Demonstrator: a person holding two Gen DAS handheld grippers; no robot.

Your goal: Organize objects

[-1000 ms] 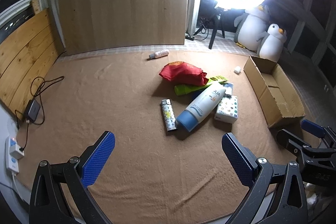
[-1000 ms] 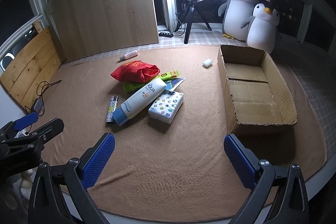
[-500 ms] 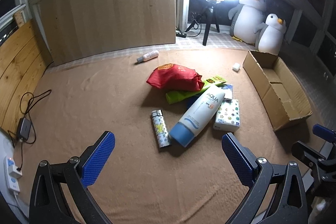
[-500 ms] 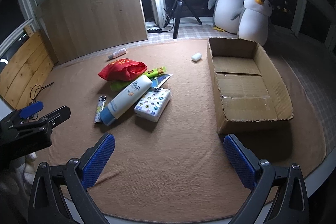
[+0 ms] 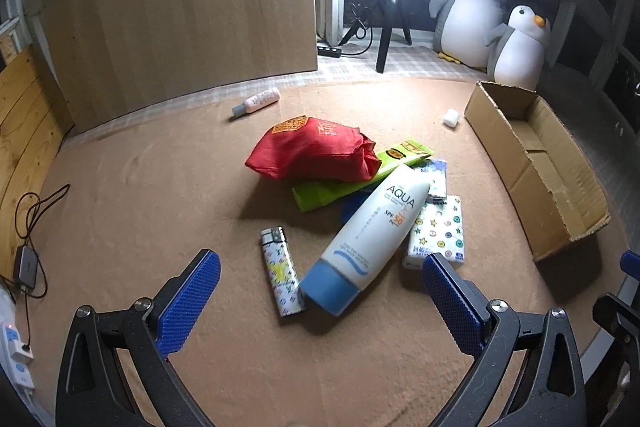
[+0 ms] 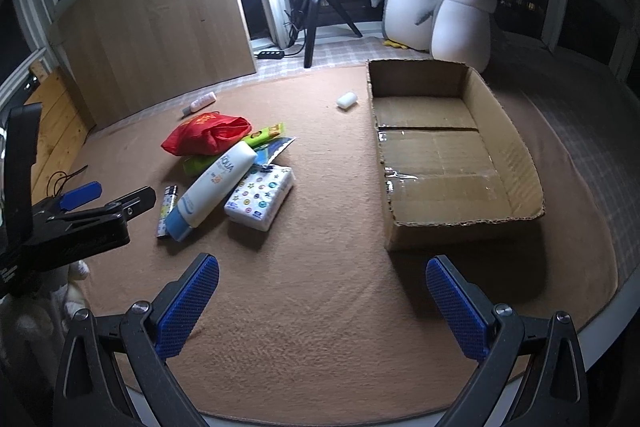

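Note:
A pile lies on the brown carpet: a white AQUA sunscreen tube [image 5: 372, 231] [image 6: 212, 183] with a blue cap, a patterned lighter [image 5: 280, 271] [image 6: 168, 205], a tissue pack [image 5: 438, 231] [image 6: 260, 197], a red bag [image 5: 316, 149] [image 6: 208, 133] and a green packet [image 5: 340, 187]. An open cardboard box [image 5: 536, 163] [image 6: 448, 147] stands to the right, empty. My left gripper [image 5: 320, 301] is open and empty, just short of the lighter and tube. My right gripper [image 6: 322, 303] is open and empty over bare carpet, in front of the box.
A small pink bottle [image 5: 256, 101] [image 6: 200, 103] and a small white object [image 5: 450, 117] [image 6: 346, 99] lie apart at the back. A ring light on a tripod [image 6: 320, 11], two plush penguins [image 6: 440, 3] and a wood panel [image 5: 180, 7] stand behind. Cables and a power strip [image 5: 20, 267] lie left.
Both grippers have moved forward toward the pile and the box, which now look larger and closer. Both stay open and empty. No object has moved.

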